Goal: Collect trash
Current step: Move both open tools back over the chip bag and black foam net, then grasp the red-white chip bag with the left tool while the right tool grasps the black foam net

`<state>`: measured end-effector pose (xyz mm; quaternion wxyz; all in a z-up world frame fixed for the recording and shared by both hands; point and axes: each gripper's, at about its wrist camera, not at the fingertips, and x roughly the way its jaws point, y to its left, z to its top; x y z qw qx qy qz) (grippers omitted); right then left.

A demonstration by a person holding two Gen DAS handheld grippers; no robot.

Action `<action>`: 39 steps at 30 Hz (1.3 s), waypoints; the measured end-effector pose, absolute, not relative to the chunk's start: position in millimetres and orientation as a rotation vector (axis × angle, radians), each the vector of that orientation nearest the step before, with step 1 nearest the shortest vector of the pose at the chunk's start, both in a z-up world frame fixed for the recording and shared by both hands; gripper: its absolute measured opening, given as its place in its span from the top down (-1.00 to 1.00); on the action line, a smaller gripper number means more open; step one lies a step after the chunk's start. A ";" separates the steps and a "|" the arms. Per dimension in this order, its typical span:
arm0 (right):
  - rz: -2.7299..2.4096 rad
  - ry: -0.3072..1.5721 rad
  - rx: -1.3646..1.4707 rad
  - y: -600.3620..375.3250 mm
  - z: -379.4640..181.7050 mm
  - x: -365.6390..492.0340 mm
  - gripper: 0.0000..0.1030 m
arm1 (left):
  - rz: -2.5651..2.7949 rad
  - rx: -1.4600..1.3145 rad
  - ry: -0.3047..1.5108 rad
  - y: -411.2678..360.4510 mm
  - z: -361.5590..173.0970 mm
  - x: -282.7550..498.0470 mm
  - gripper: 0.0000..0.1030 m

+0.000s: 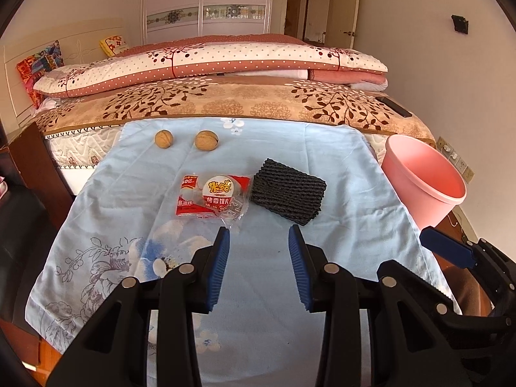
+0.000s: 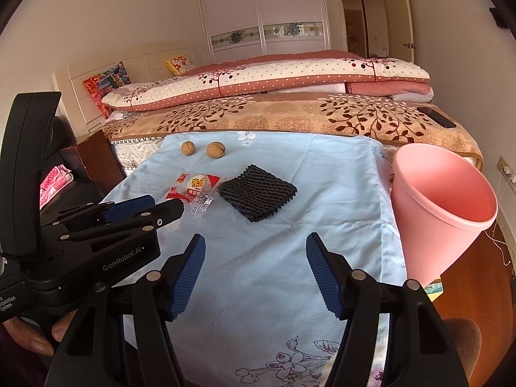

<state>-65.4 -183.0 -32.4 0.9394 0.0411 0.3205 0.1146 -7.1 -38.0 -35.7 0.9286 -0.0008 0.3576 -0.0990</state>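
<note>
On the cloth the snack wrapper lay touching the foam net to its right, two walnuts sat side by side farther back, the bin stood off the cloth's right edge, and the bed lay beyond.

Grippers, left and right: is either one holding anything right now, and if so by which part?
Nothing is held. The left gripper and the right gripper are both open over the blue cloth, short of the snack wrapper.

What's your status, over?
Left gripper and right gripper open, empty. Snack wrapper, black foam net, two walnuts on cloth. Pink bin unobstructed.
</note>
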 end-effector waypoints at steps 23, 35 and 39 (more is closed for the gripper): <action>0.313 0.722 0.094 -191.0 -44.7 8.6 -0.26 | -0.239 -0.271 0.994 28.3 -77.2 64.0 0.26; 0.289 0.720 0.096 -188.6 -44.4 36.1 -0.26 | -0.201 -0.455 1.073 43.0 -88.6 101.2 0.26; 0.283 0.729 0.091 -190.3 -48.1 37.7 -0.26 | -0.169 -0.471 1.052 50.2 -85.3 116.2 0.26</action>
